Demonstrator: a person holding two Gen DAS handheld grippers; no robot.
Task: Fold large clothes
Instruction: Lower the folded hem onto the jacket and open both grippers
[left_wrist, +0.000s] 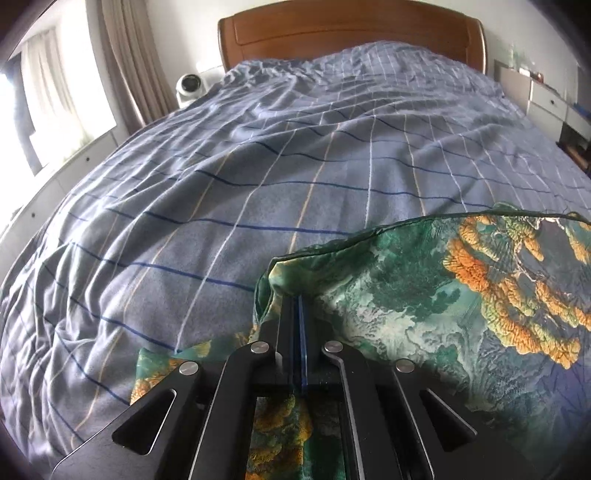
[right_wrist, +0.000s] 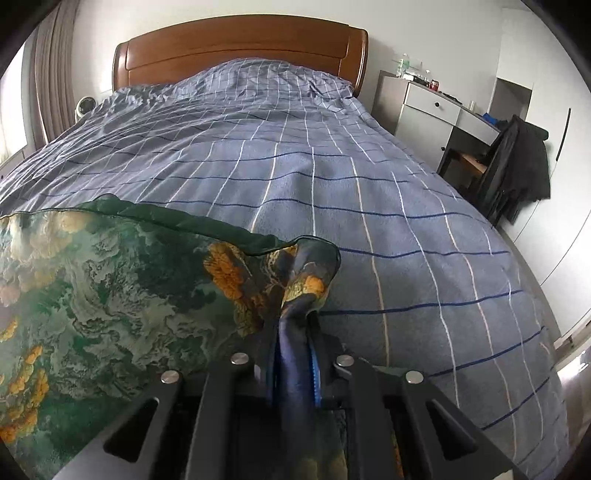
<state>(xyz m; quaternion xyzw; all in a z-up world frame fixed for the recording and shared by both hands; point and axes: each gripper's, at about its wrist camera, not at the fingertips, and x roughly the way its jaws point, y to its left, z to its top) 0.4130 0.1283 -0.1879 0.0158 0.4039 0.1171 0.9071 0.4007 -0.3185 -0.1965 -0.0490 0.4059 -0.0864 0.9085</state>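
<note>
One cloth (left_wrist: 424, 295), green and orange print, pinched at opposite corners by left gripper (left_wrist: 298, 317) and right gripper (right_wrist: 293, 332), both clamped; one checked bed (right_wrist: 332, 177) ahead, one headboard (right_wrist: 240, 48) beyond.

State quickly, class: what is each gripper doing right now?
Left gripper: closed on the green patterned cloth.
Right gripper: closed on a bunched corner of the same cloth.

Glossy, silky printed garment (left_wrist: 424, 295); matt, wrinkled cotton-like checked duvet (left_wrist: 221, 184); polished wooden headboard (right_wrist: 240, 48); matt black fingers (left_wrist: 286, 317).
</note>
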